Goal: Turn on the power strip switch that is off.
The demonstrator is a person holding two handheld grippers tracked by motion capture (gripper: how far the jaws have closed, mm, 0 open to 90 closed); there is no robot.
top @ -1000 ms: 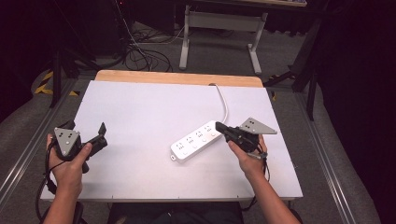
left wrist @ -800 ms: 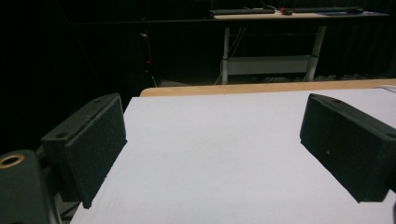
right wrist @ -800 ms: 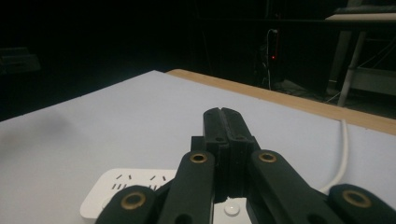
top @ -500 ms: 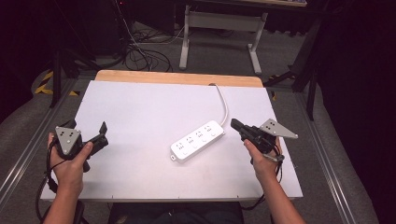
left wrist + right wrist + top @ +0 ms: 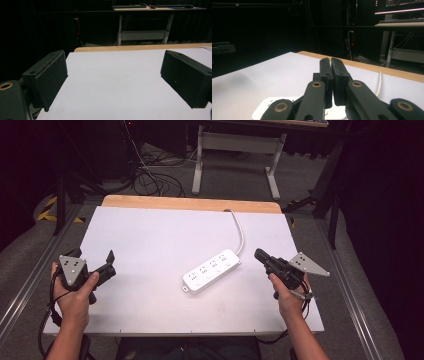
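Left gripper point(image 5: 102, 265) sits at the near left of the white table point(image 5: 150, 240), held in the person's left hand point(image 5: 75, 292), jaws spread wide with bare tabletop between them and nothing gripped. In the left gripper view its two black pads point(image 5: 51, 78) stand far apart, the table's wooden far edge beyond them. Moving across, the white power strip point(image 5: 212, 270) lies flat near the middle of the table, angled, its cord point(image 5: 239, 227) curling off toward the far edge. It lies well apart from the left gripper. Further right, the right gripper point(image 5: 261, 255) points at the strip's right end, just beside it but not touching, held in the right hand point(image 5: 287, 295). Its jaws are pressed almost together, a thin slit between them, holding nothing. In the right gripper view the strip point(image 5: 265, 106) lies just below and ahead of the closed fingertips.
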